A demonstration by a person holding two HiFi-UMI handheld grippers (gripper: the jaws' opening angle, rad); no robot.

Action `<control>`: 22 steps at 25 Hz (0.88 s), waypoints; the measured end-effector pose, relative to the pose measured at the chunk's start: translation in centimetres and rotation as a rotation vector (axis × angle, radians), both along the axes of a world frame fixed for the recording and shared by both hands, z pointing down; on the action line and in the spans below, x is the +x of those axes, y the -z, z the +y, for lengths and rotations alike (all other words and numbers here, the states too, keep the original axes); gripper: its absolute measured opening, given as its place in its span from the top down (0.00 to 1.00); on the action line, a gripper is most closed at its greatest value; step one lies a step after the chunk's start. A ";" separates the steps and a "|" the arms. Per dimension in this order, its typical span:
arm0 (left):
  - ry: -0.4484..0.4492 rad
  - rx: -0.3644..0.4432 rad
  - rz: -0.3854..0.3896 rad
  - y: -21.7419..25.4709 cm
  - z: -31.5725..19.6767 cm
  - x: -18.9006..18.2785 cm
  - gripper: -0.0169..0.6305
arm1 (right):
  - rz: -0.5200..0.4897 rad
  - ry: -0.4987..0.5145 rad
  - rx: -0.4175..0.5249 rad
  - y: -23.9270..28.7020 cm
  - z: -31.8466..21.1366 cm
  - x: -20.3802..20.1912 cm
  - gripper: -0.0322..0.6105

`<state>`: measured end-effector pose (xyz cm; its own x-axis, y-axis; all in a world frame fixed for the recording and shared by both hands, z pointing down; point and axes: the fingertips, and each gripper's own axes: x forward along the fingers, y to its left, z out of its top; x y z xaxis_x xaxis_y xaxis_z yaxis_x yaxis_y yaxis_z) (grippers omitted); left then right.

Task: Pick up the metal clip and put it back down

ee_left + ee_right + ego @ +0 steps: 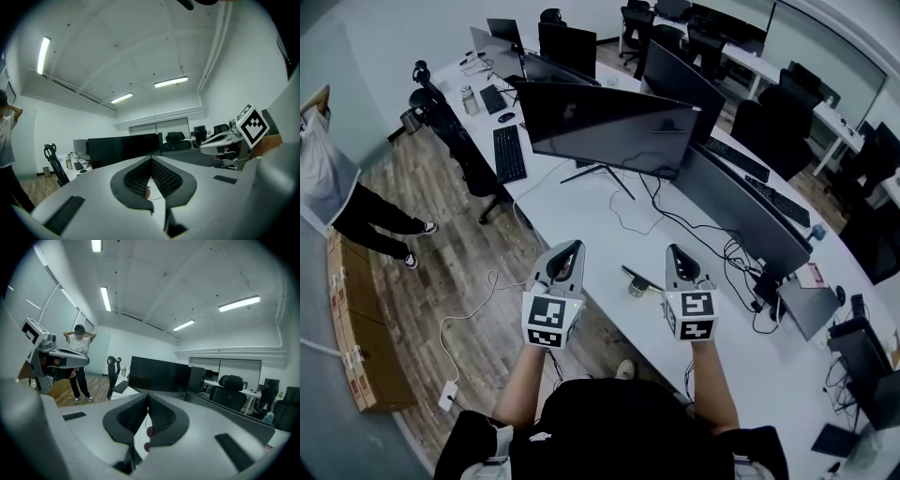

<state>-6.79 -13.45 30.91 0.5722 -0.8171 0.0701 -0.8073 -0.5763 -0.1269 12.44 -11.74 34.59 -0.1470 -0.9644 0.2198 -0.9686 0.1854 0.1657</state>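
Observation:
The metal clip (637,282), a small shiny piece with a dark strip, lies on the white desk (581,211) near its front edge. Both grippers hang above the desk, clear of the clip and on either side of it. My left gripper (572,247) is left of the clip; its jaws meet at the tips with nothing between them (151,159). My right gripper (673,249) is right of the clip, also shut and empty (148,394). Neither gripper view shows the clip; both look level across the room.
A large dark monitor (605,127) stands behind the clip, with more monitors (750,211) to the right and black cables (675,225) trailing across the desk. A keyboard (508,153) lies at left. A person (337,192) stands on the wooden floor by cardboard boxes (361,337).

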 end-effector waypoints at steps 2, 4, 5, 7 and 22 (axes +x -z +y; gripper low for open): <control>0.001 0.012 0.000 0.4 0.1 0.1 0.96 | -0.005 0.000 0.003 0.2 0.2 0.1 0.91; 0.000 0.015 0.005 0.7 0.2 0.1 0.96 | -0.011 0.002 0.005 0.3 0.3 0.3 0.91; -0.001 0.013 0.011 0.9 0.3 0.1 0.96 | -0.012 0.003 0.007 0.4 0.4 0.4 0.91; 0.002 0.012 0.020 1.1 0.4 0.0 0.96 | -0.010 0.004 0.014 0.5 0.6 0.4 0.91; 0.015 0.033 0.004 1.5 0.9 0.3 0.96 | -0.019 0.017 0.008 0.2 1.0 0.5 0.91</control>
